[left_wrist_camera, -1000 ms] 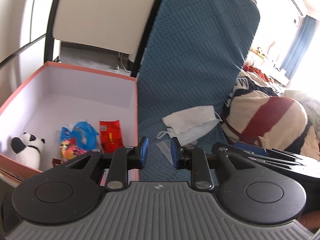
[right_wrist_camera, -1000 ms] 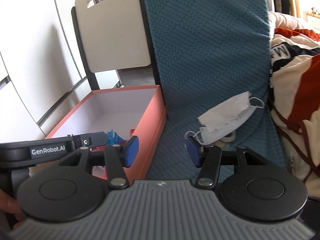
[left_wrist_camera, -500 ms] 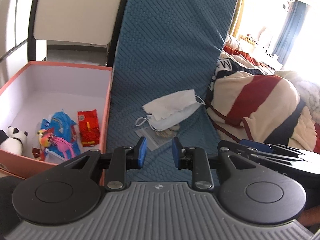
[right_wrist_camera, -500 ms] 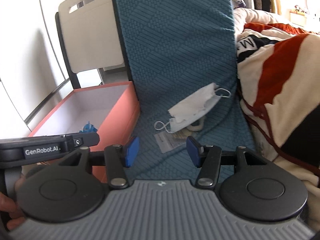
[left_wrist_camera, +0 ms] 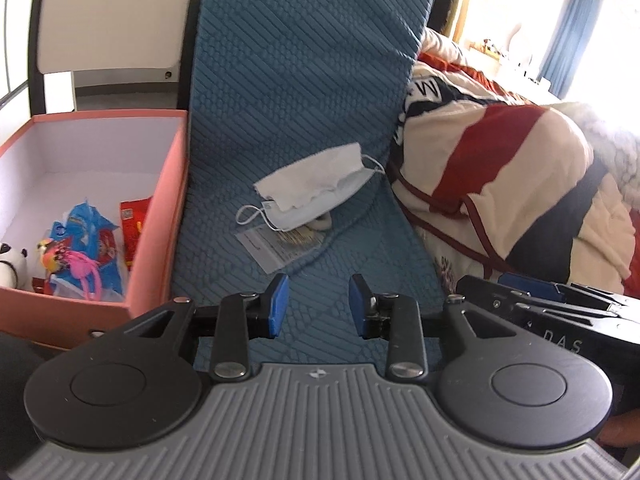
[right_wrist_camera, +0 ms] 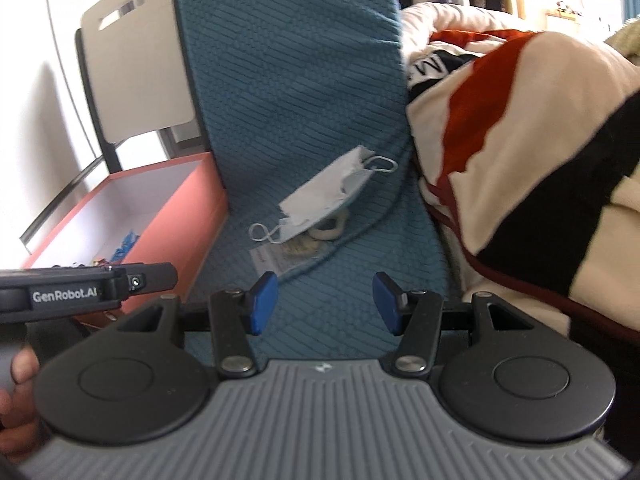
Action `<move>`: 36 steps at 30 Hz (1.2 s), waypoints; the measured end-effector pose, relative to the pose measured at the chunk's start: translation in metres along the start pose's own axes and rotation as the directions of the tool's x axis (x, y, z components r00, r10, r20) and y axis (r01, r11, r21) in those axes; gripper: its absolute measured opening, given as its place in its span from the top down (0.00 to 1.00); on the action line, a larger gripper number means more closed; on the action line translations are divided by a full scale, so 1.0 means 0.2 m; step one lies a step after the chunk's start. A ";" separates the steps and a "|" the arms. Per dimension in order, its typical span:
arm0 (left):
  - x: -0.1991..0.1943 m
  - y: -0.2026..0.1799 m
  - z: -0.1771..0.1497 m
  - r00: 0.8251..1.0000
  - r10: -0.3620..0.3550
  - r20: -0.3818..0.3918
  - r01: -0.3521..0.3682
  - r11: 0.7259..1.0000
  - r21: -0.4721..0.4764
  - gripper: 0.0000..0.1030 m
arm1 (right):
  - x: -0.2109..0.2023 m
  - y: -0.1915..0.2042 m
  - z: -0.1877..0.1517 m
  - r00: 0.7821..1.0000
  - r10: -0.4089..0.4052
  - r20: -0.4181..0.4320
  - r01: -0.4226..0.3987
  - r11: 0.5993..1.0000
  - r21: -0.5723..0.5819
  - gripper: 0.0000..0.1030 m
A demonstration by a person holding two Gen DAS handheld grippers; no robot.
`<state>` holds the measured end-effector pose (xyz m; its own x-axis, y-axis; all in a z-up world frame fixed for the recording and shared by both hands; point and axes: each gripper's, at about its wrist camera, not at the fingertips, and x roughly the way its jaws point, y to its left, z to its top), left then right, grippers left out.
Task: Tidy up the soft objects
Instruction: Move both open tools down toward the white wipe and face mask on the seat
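A white and pale blue face mask (left_wrist_camera: 316, 188) (right_wrist_camera: 326, 196) lies on the blue quilted cover (left_wrist_camera: 296, 100) (right_wrist_camera: 296, 92), on top of a clear packet (left_wrist_camera: 280, 246) and a small beige ring. My left gripper (left_wrist_camera: 318, 304) hangs short of the mask, its jaws opening with nothing between them. My right gripper (right_wrist_camera: 324, 304) is open and bare, also short of the mask. A pink box (left_wrist_camera: 164, 216) (right_wrist_camera: 184, 204) at the left holds a panda plush (left_wrist_camera: 12, 266), a blue packet (left_wrist_camera: 86, 232), a red packet (left_wrist_camera: 134, 220) and a pink toy (left_wrist_camera: 80, 264).
A red, cream and black striped blanket (left_wrist_camera: 508, 184) (right_wrist_camera: 520, 152) is heaped at the right of the cover. A white chair back (left_wrist_camera: 108, 16) (right_wrist_camera: 132, 68) stands behind the box. The other gripper's body (left_wrist_camera: 560, 316) (right_wrist_camera: 80, 284) shows at each view's edge.
Both grippers have moved right, away from the box toward the mask, which now lies straight ahead and closer. The left jaws have widened a little; the right jaws kept their gap.
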<state>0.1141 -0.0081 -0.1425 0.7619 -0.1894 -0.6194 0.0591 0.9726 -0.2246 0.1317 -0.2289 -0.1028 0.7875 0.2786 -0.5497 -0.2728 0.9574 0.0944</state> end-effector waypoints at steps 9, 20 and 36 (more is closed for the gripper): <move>0.14 -0.04 -0.03 1.000 0.004 -0.011 -0.004 0.998 0.064 0.63 | 0.03 -0.07 -0.01 0.999 0.003 0.034 -0.005 0.998 0.061 0.46; 0.38 0.04 0.10 1.000 0.007 0.014 -0.010 0.981 0.193 0.56 | 0.21 -0.10 0.06 0.999 -0.014 0.038 0.009 0.991 0.134 0.46; 0.72 0.12 0.24 1.000 0.009 -0.001 -0.009 0.979 0.205 0.52 | 0.57 -0.16 0.19 0.999 0.047 0.006 -0.047 0.967 0.252 0.46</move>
<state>0.2569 -0.0052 -0.2016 0.7616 -0.1804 -0.6225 0.1831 0.9812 -0.0603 0.2512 -0.2244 -0.1374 0.7772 0.3237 -0.5397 -0.1612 0.9314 0.3264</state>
